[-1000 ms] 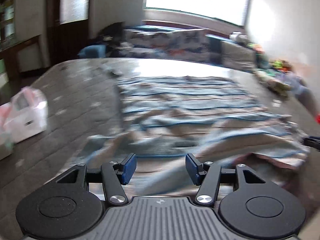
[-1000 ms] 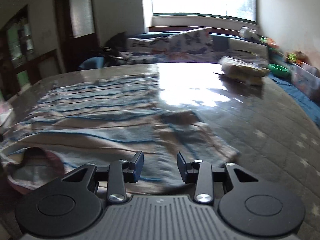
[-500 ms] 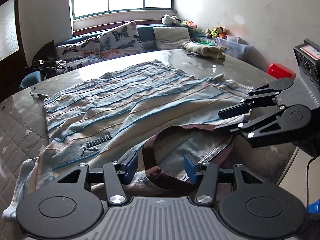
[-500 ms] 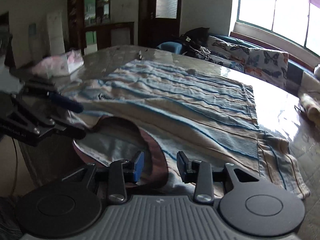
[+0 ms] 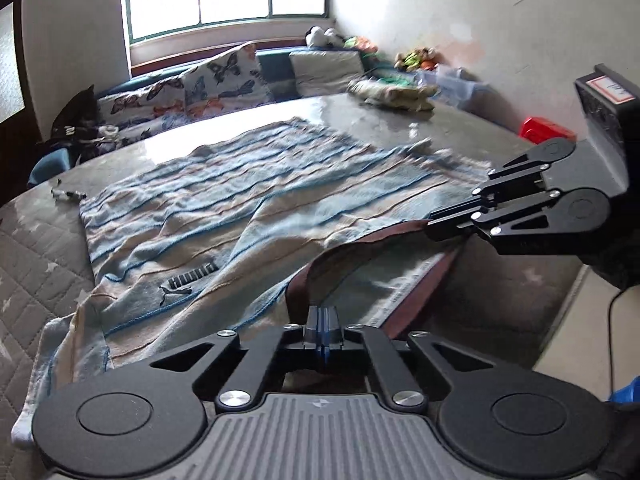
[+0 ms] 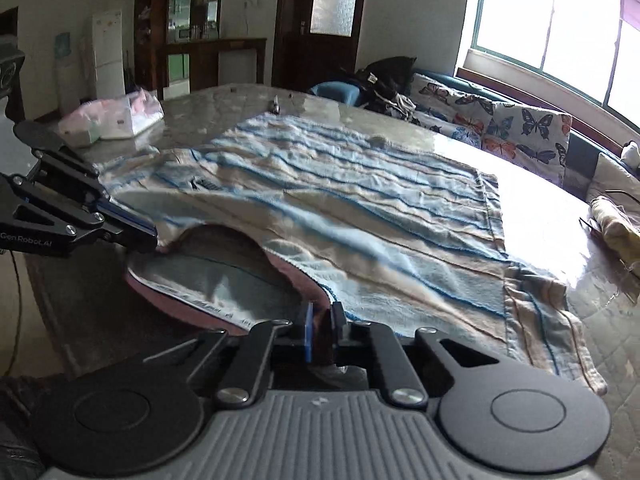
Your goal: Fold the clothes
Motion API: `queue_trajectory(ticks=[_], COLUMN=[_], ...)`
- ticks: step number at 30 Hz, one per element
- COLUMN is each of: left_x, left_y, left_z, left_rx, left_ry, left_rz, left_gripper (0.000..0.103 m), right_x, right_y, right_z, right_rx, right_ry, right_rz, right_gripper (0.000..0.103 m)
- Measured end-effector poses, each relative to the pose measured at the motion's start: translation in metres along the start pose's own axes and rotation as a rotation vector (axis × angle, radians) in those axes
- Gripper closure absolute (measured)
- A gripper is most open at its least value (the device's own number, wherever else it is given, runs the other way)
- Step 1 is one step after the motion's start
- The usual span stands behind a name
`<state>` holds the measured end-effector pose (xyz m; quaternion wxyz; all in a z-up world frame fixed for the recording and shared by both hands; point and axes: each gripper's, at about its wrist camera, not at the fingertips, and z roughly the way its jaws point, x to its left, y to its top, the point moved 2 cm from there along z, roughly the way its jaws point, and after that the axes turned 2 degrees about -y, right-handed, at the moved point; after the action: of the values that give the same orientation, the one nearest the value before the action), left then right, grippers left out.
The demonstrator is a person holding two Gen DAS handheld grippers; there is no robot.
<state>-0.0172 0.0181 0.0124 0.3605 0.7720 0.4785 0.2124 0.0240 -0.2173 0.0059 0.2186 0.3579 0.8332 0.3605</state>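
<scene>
A blue and beige striped shirt (image 5: pixel 224 208) (image 6: pixel 360 200) lies spread flat on a grey quilted surface (image 5: pixel 36 248), its brown collar (image 5: pixel 360 246) (image 6: pixel 288 276) at the near edge. My left gripper (image 5: pixel 323 318) is shut on the collar's left side. In the right wrist view, my right gripper (image 6: pixel 320 318) is shut on the collar's other side. Each gripper also shows in the other's view: the right gripper (image 5: pixel 434 227) pinching the collar at the right, the left gripper (image 6: pixel 146 238) pinching it at the left. The collar opening gapes between them.
A pink and white bag (image 6: pixel 116 120) sits at the far left of the surface. A folded cloth pile (image 5: pixel 392 94) lies at the far right corner. Butterfly cushions (image 5: pixel 208 84) line a bench under the window. A red box (image 5: pixel 546 130) sits by the wall.
Both grippers were open near the collar half a second ago; now both have shut on it, one at each side. Both cameras swung round to the collar over the last second.
</scene>
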Motion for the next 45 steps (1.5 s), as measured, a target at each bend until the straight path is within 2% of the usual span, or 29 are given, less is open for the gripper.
queue_trajectory(ticks=[3, 6, 9, 14, 16, 17, 18, 19, 20, 23, 25, 28, 41, 42, 45], left_x=[-0.008, -0.014, -0.012, -0.004, -0.003, -0.003, -0.003, -0.003, -0.003, -0.002, -0.002, 0.001, 0.001, 0.001, 0.0], left_y=[-0.004, -0.013, -0.018, -0.006, -0.003, -0.003, -0.003, -0.004, -0.005, -0.007, -0.008, -0.01, -0.014, -0.015, -0.017], left_z=[-0.017, -0.018, -0.011, -0.013, -0.009, -0.005, -0.003, 0.0, 0.002, 0.01, 0.015, 0.014, -0.013, -0.015, -0.016], left_rx=[-0.03, -0.004, 0.027, -0.026, -0.029, -0.023, -0.015, -0.007, 0.001, 0.024, 0.04, 0.041, 0.007, 0.005, 0.017], left_ry=[-0.043, -0.081, -0.06, 0.02, 0.043, 0.048, 0.052, 0.057, 0.061, 0.075, 0.084, 0.088, 0.061, 0.059, 0.042], left_rz=[0.028, 0.05, 0.045, 0.025, 0.035, 0.04, 0.045, 0.049, 0.054, 0.067, 0.076, 0.06, 0.029, 0.026, 0.04], left_gripper=[0.102, 0.102, 0.102, 0.095, 0.085, 0.079, 0.067, 0.062, 0.062, 0.065, 0.092, 0.102, 0.103, 0.103, 0.103], right_x=[0.001, 0.006, 0.009, 0.009, 0.012, 0.014, 0.016, 0.019, 0.021, 0.027, 0.031, 0.035, 0.056, 0.057, 0.059], right_y=[-0.002, -0.009, -0.015, -0.002, 0.001, 0.002, 0.004, 0.005, 0.006, 0.01, 0.013, 0.018, 0.027, 0.027, 0.027], right_z=[-0.017, -0.023, -0.023, -0.027, -0.02, -0.016, -0.012, -0.008, -0.005, 0.005, 0.011, 0.02, 0.053, 0.054, 0.054], right_rx=[-0.014, 0.016, 0.043, -0.011, -0.017, -0.017, -0.017, -0.016, -0.015, -0.022, -0.03, -0.032, -0.032, -0.034, -0.034], right_ry=[0.019, 0.037, 0.046, 0.04, 0.039, 0.04, 0.041, 0.047, 0.054, 0.064, 0.071, 0.079, 0.104, 0.102, 0.12], right_rz=[-0.006, -0.029, -0.048, -0.06, -0.08, -0.091, -0.102, -0.109, -0.114, -0.132, -0.142, -0.164, -0.289, -0.295, -0.297], right_gripper=[0.098, 0.099, 0.098, 0.088, 0.076, 0.075, 0.075, 0.075, 0.075, 0.075, 0.075, 0.074, 0.073, 0.074, 0.096])
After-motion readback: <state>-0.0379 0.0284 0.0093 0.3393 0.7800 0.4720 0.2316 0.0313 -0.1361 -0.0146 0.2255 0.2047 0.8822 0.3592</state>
